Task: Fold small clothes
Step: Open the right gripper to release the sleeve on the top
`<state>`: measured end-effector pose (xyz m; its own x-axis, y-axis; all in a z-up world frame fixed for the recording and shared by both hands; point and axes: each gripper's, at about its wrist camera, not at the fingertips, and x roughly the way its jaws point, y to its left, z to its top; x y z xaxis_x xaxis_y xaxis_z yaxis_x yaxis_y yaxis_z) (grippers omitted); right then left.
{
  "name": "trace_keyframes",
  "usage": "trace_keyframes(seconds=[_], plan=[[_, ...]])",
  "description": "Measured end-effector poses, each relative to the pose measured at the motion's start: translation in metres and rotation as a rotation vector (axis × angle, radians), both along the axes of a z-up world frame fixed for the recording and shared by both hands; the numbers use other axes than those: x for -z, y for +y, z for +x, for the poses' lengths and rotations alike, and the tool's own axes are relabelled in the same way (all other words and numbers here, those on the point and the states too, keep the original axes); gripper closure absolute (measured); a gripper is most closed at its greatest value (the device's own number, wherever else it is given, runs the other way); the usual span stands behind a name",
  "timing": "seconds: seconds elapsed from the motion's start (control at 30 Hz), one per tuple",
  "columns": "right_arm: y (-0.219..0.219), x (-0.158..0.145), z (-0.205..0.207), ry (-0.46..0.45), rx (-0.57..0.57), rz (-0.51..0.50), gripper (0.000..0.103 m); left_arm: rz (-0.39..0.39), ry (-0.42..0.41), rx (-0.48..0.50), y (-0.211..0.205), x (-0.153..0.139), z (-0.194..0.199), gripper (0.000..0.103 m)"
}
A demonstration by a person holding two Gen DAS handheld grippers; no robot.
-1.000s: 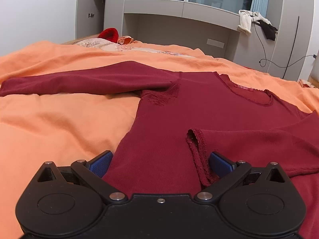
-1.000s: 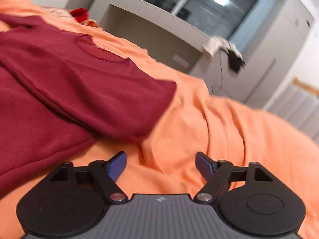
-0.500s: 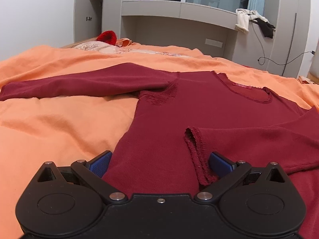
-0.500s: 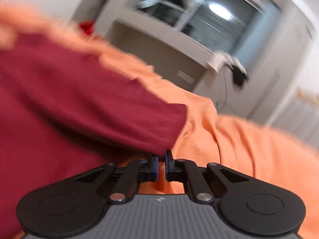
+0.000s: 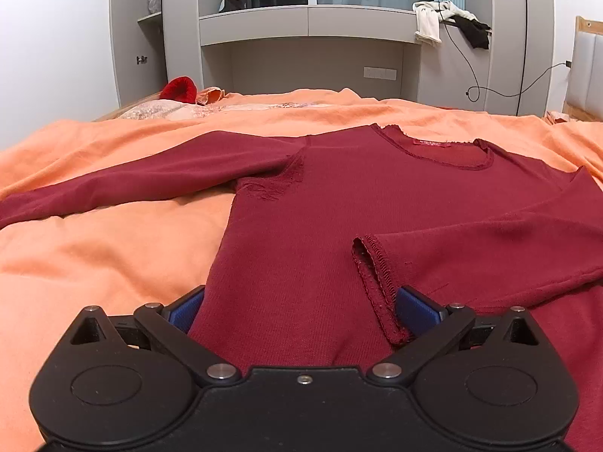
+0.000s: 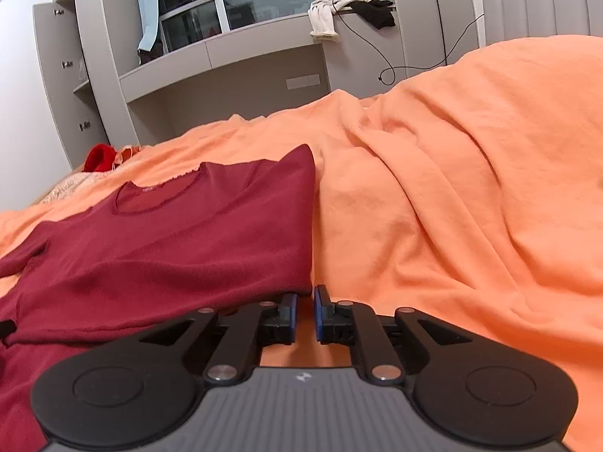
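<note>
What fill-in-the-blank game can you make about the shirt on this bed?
1. The dark red shirt lies on an ___ blanket.
2. Only ___ sleeve is folded over the shirt.
3. The left tongs stand wide ___ around the shirt's bottom edge.
4. A ___ cable hangs by the wall behind the bed.

Missing words: orange; one; open; black
</note>
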<state>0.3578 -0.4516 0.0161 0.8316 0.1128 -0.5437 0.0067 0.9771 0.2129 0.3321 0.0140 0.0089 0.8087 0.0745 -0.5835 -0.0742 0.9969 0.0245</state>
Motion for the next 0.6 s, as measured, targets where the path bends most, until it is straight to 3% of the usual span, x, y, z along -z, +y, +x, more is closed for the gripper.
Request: trace_keyframes(seconds=[0.07,0.13,0.27,0.33,0.4,0.6], plan=[[0.002,-0.001,-0.009,0.007,-0.005,-0.01,0.078,-0.02,-0.005,0.0,0.004,-0.001,0.0,0.0],[0.001,-0.003,-0.015,0.005,-0.011,-0.019,0.058,-0.057,-0.016,-0.006,0.01,-0.004,-0.002,0.001],[0.001,-0.01,-0.033,-0.016,-0.031,-0.038,0.033,-0.128,-0.07,-0.064,0.027,-0.016,-0.008,0.001],[0.002,-0.013,-0.041,-0.034,-0.054,-0.03,0.011,-0.127,-0.113,-0.134,0.039,-0.024,-0.014,0.001],[0.003,-0.016,-0.049,-0.063,-0.078,-0.019,0.002,-0.13,-0.146,-0.189,0.055,-0.031,-0.017,0.001],[0.012,-0.028,-0.061,-0.134,-0.163,0.024,0.0,-0.245,-0.165,-0.374,0.12,-0.037,-0.02,0.001]])
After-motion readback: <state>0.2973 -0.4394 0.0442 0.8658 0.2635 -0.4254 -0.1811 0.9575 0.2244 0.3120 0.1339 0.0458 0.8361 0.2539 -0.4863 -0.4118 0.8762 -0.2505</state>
